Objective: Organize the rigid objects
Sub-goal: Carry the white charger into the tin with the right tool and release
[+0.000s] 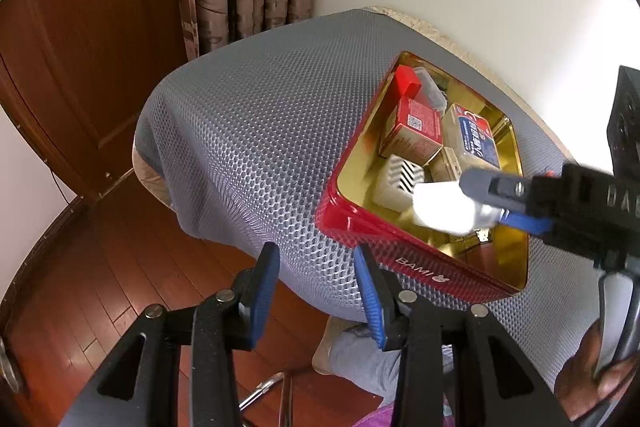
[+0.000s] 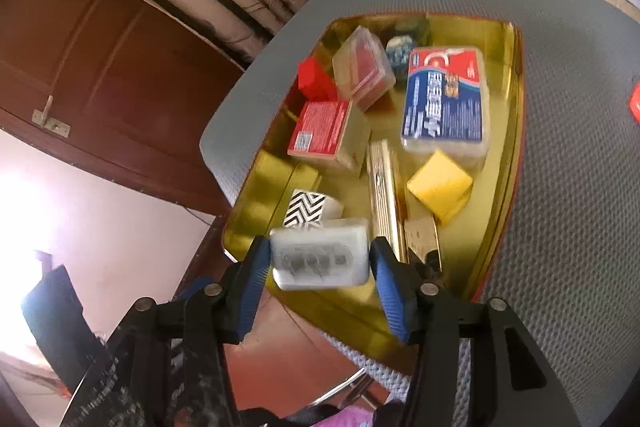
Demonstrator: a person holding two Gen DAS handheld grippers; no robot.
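- The left claw (image 1: 316, 291) is spread and empty, just outside the near wall of the red tin (image 1: 400, 247) on the grey-covered desk (image 1: 248, 131).
- The right claw (image 2: 318, 267) stands over the tin's near end, a clear plastic case (image 2: 320, 255) between its pads; the blur hides whether they press it.
- Small boxes lie inside the tin.

Red tin (image 1: 424, 259) (gold inside) on grey honeycomb mat (image 1: 256, 131).
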